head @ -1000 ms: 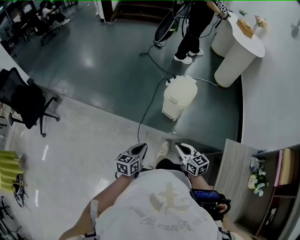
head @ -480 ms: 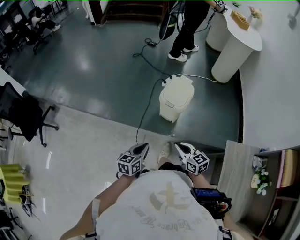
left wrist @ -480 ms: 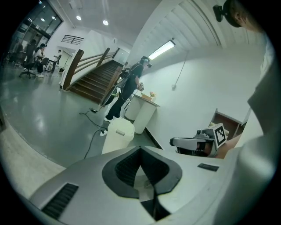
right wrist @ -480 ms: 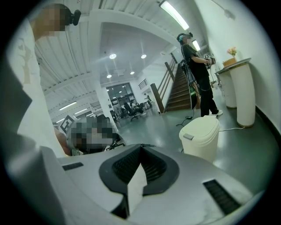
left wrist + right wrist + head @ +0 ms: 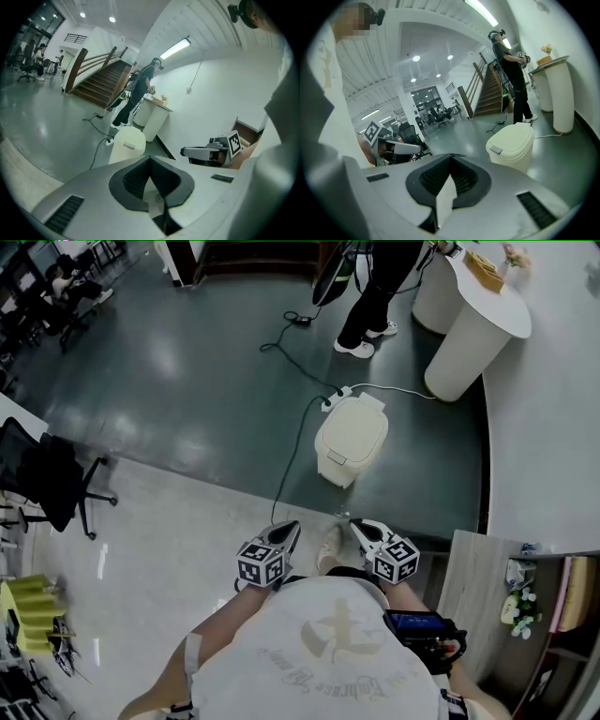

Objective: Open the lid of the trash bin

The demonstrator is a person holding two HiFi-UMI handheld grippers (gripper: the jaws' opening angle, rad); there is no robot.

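Plainly the left gripper (image 5: 285,530) and right gripper (image 5: 360,527) are hovering with jaws together, empty, needing a square approach to the trash bin (image 5: 336,461)'s lid (image 5: 354,427).

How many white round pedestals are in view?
2. The nearer pedestal stands right of the trash bin; the farther pedestal is behind it, beside the standing person. Others may be hidden.

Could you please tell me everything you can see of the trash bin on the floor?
The trash bin is cream and plastic-looking, with a rounded body and a domed lid that is shut. A small grey tab sits at the lid's front edge. The bin stands upright on the dark floor, with a white power strip just behind it. Nothing rests on it.
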